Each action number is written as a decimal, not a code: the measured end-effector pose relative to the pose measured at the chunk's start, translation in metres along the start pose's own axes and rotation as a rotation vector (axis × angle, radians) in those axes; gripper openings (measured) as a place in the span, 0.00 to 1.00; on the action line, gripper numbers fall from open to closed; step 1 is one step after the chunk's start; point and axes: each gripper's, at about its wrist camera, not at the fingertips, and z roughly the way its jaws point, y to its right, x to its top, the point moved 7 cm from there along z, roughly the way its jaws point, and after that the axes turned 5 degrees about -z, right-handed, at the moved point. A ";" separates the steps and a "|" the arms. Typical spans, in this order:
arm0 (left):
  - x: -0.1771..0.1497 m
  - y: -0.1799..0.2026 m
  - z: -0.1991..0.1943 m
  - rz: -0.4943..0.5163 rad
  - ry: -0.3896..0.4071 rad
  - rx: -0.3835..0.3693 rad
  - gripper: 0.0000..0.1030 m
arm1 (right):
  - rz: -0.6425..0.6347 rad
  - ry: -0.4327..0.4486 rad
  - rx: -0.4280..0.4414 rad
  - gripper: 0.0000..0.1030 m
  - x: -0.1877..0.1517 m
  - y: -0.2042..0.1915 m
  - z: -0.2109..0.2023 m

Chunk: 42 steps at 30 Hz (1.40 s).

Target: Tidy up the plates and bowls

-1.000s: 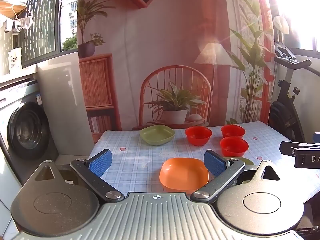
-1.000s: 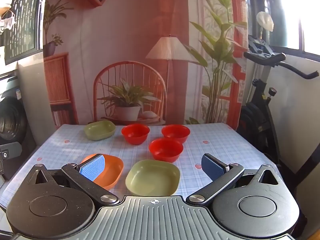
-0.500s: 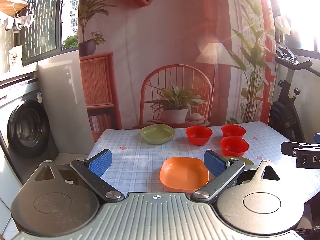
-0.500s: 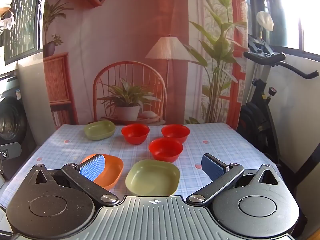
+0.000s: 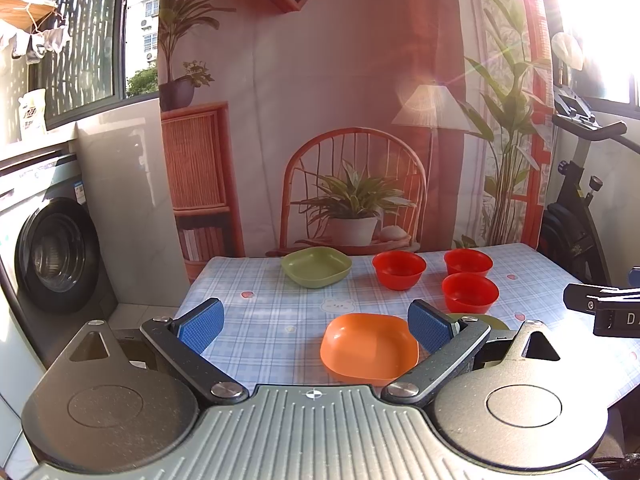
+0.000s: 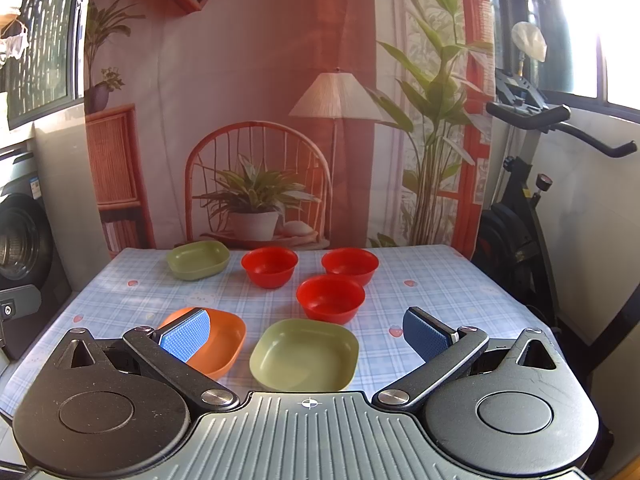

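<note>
Orange square plate [image 5: 370,348] sits just ahead of left gripper [image 5: 316,322], jaws spread, nothing held. Right gripper [image 6: 306,334] likewise spread, green plate [image 6: 304,354] between fingers. Pre-grasp judged; descent, rim pinch needed next.

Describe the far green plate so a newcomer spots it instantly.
Start at the blue checked table. Look to its far left corner, in front of the printed chair-and-plant backdrop. The far green plate sits there alone, left of the three red bowls; the other green plate lies at the near edge.
</note>
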 end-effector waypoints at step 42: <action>-0.003 -0.002 0.000 -0.009 -0.007 0.003 0.97 | 0.000 -0.003 0.000 1.00 0.002 -0.001 -0.002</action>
